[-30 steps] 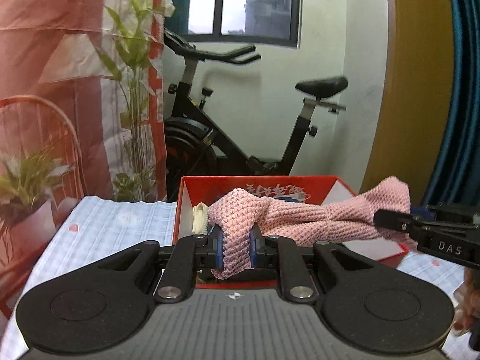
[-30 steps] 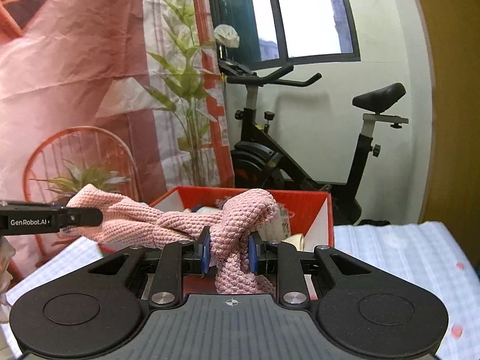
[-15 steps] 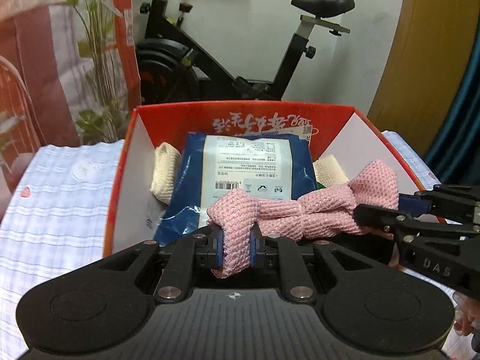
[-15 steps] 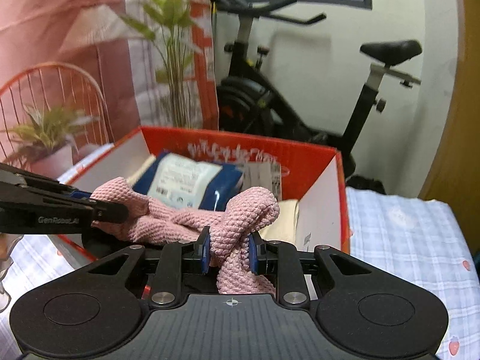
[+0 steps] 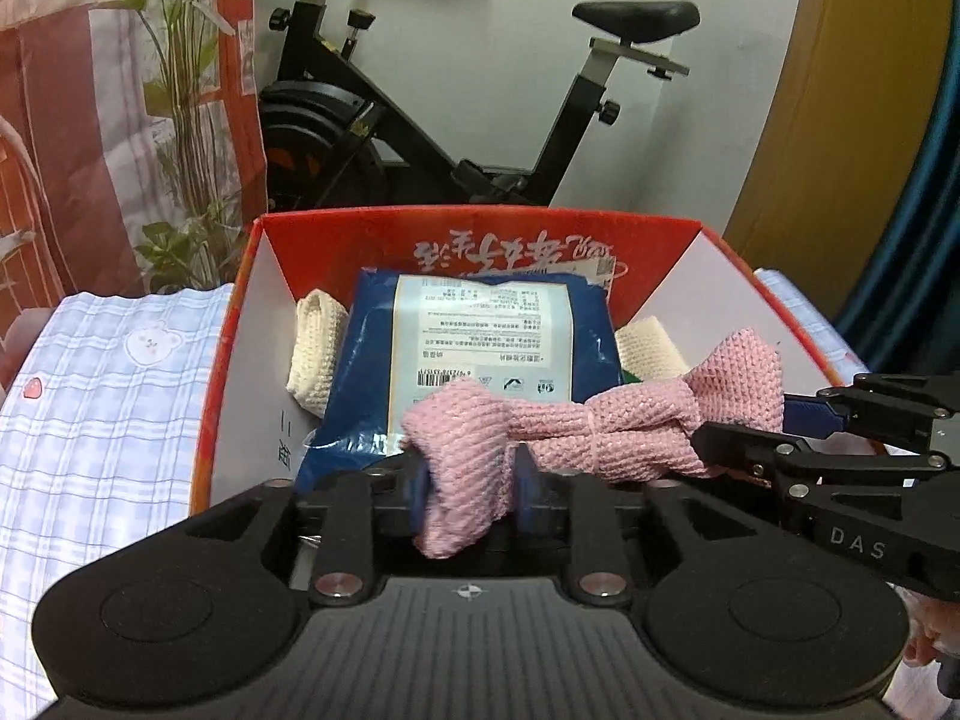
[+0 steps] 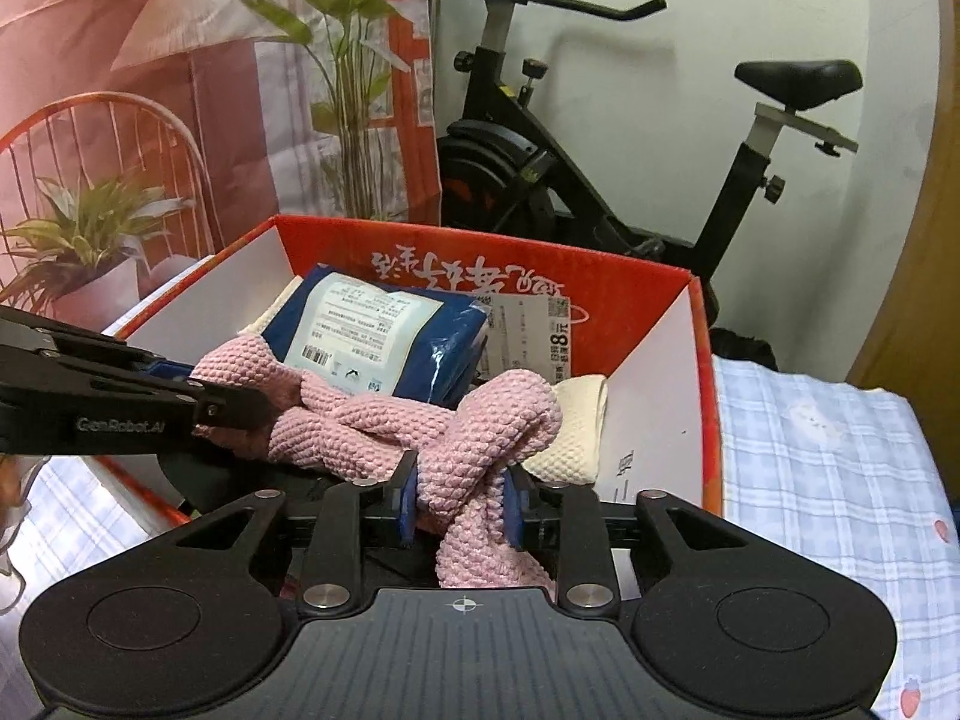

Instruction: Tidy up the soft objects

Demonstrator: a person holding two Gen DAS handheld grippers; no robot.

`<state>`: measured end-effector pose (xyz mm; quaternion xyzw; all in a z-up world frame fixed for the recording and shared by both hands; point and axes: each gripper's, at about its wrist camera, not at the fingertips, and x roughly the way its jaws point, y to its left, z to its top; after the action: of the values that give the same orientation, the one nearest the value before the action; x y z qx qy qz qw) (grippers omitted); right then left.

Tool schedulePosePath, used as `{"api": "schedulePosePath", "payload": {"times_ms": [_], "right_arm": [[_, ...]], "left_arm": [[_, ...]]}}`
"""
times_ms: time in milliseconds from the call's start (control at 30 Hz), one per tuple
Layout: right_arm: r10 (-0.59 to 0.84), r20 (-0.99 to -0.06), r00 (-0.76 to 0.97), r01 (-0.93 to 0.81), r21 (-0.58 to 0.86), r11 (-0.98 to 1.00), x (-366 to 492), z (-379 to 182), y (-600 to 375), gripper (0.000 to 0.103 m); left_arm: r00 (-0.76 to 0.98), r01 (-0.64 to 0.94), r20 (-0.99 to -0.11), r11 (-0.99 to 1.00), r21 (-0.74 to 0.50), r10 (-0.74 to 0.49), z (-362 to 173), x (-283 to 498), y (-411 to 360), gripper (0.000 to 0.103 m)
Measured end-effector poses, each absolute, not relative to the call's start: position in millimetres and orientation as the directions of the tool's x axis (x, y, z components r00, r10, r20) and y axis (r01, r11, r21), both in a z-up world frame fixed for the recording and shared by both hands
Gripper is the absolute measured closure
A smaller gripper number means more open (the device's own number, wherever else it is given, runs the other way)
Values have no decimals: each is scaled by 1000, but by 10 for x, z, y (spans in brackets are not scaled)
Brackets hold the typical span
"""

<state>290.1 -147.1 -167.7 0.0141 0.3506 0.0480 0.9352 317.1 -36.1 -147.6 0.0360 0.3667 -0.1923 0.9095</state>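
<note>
A twisted pink knitted cloth [image 5: 600,426] is stretched between both grippers over the near part of the red cardboard box [image 5: 480,228]. My left gripper [image 5: 468,480] is shut on its left end. My right gripper [image 6: 459,495] is shut on its right end [image 6: 492,438]. The box [image 6: 636,282] holds a blue plastic-wrapped pack [image 5: 480,354] with a white label, also in the right wrist view [image 6: 378,336]. Cream knitted cloths lie at the left side of the pack [image 5: 315,348] and at the right side [image 5: 651,351].
The box stands on a blue-checked tablecloth [image 5: 102,420], which also shows to the right [image 6: 828,456]. A black exercise bike [image 5: 420,120] stands behind the box. A potted plant [image 6: 90,240] and a red wire chair [image 6: 108,138] are at the left.
Both grippers have come down and forward with the pink cloth, from above the box rim to low over the pack inside the box. Both grips have stayed shut.
</note>
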Motion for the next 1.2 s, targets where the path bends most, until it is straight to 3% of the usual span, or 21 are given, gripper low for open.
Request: {"api": "schedulePosePath", "payload": {"times_ms": [133, 200, 367, 467, 600, 900, 1033, 1200], "right_arm": [[76, -636, 768, -64, 41, 997, 2809, -1627, -1525, 67], [67, -614, 786, -66, 25, 998, 2713, -1581, -1560, 57], [49, -568, 822, -59, 2, 998, 2496, -1436, -1671, 37], [68, -540, 839, -61, 30, 998, 2375, -1336, -1750, 29], [80, -497, 864, -60, 56, 997, 2215, -1180, -1823, 0], [78, -401, 913, -39, 104, 994, 1749, -695, -1889, 0], [17, -384, 923, 8, 63, 998, 1498, -431, -1803, 0], [46, -355, 934, -8, 109, 994, 1087, -99, -1732, 0]], "left_arm": [[678, 394, -642, 914, -95, -358, -1421, 3058, -296, 42], [688, 409, -620, 907, -97, -377, -1384, 2968, -249, 27], [725, 445, -566, 894, -50, -392, -1238, 2724, -198, 5], [747, 434, -544, 900, -37, -382, -1119, 2606, -159, 0], [776, 405, -513, 913, -39, -366, -916, 2454, -79, 0], [890, 231, -432, 961, 154, -145, -442, 1962, -33, 0], [904, 219, -399, 967, 128, -152, -224, 1657, 64, 0], [921, 186, -362, 978, 93, -141, 49, 1204, 154, 0]]}}
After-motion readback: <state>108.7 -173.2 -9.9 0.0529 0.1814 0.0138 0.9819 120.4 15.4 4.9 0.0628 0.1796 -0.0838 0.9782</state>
